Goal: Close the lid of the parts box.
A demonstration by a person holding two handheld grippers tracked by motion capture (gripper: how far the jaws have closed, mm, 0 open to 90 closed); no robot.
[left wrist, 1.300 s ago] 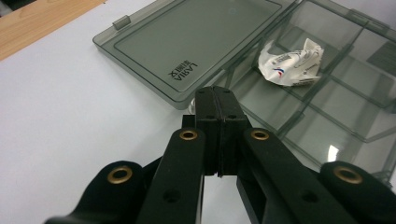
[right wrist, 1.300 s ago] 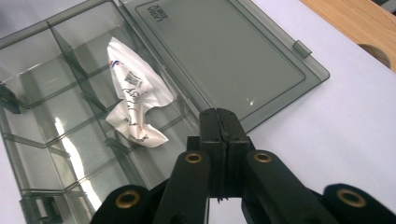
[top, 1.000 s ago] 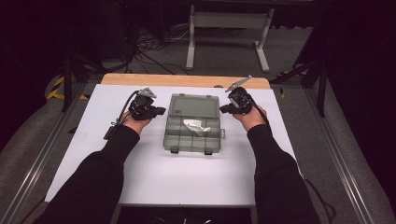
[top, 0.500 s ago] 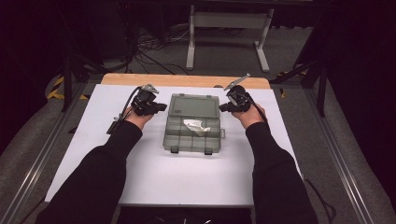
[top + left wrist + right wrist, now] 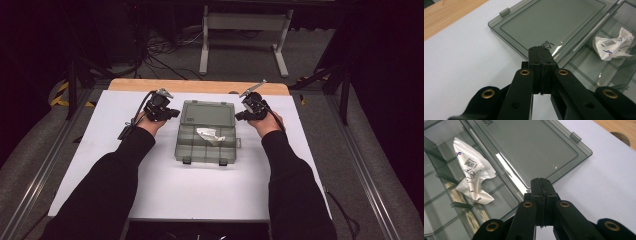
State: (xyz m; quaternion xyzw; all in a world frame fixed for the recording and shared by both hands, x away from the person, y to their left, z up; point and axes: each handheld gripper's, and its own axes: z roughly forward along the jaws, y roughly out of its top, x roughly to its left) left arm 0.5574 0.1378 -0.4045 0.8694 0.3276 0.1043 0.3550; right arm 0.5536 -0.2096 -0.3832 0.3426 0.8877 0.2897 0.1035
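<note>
White tabletop (image 5: 200, 195) carries the open compartment box (image 5: 206, 144), its lid (image 5: 208, 113) laid flat and a crumpled packet (image 5: 210, 135) inside. Your left gripper (image 5: 172, 114) has edged nearer the lid since a second ago; your right gripper (image 5: 239, 116) flanks the opposite edge. Both jaws are pinched together and empty, so closing the lid looks next.

Left tongs (image 5: 172, 114) and right tongs (image 5: 239, 117) closed (nothing gripped).

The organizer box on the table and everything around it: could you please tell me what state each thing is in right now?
Organizer box: open, flat on the white table.
Lid: folded back, lying flat on the table behind the compartments.
White packet: crumpled, lying inside the compartments, untouched.
Left gripper: shut, empty, at the lid's left edge.
Right gripper: shut, empty, at the lid's right edge.
</note>
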